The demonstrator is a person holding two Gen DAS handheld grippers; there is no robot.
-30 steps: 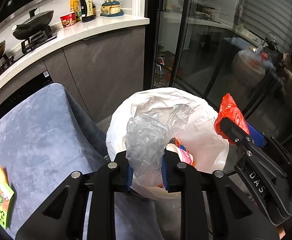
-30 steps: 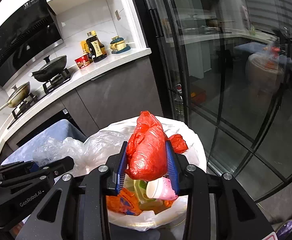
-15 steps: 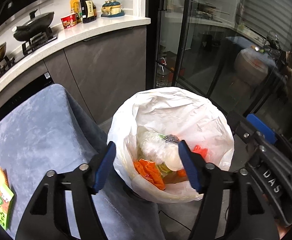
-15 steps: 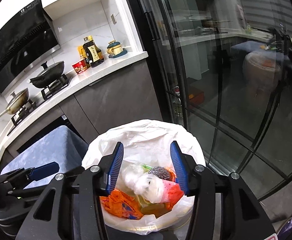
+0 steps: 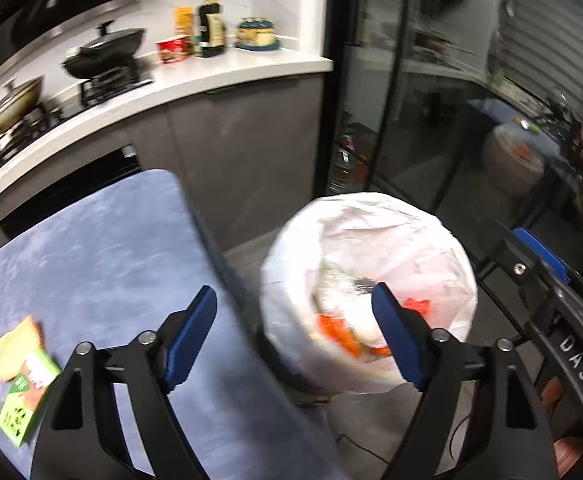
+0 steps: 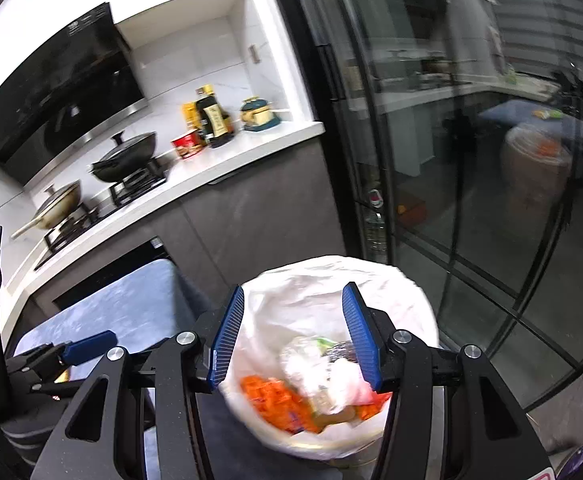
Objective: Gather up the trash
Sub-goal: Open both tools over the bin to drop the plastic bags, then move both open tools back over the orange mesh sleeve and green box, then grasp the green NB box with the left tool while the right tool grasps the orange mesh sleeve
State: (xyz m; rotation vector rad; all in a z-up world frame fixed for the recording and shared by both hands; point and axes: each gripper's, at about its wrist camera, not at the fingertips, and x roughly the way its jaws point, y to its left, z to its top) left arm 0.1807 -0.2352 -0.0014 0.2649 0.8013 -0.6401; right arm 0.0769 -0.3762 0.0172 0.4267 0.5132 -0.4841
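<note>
Bin (image 6: 331, 364) lined with white bag, filled with orange wrappers (image 6: 279, 400) and clear plastic. Left gripper (image 5: 291, 332) and right gripper (image 6: 293, 336) are held spread, nothing pinched.

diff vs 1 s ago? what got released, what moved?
Both grippers let go: the left gripper dropped its clear plastic bag and the right gripper its red bag into the white-lined bin. Both now stand open and empty. The left one has swung left, toward the blue cloth. Unchanged: the green packet and cracker on that cloth.
</note>
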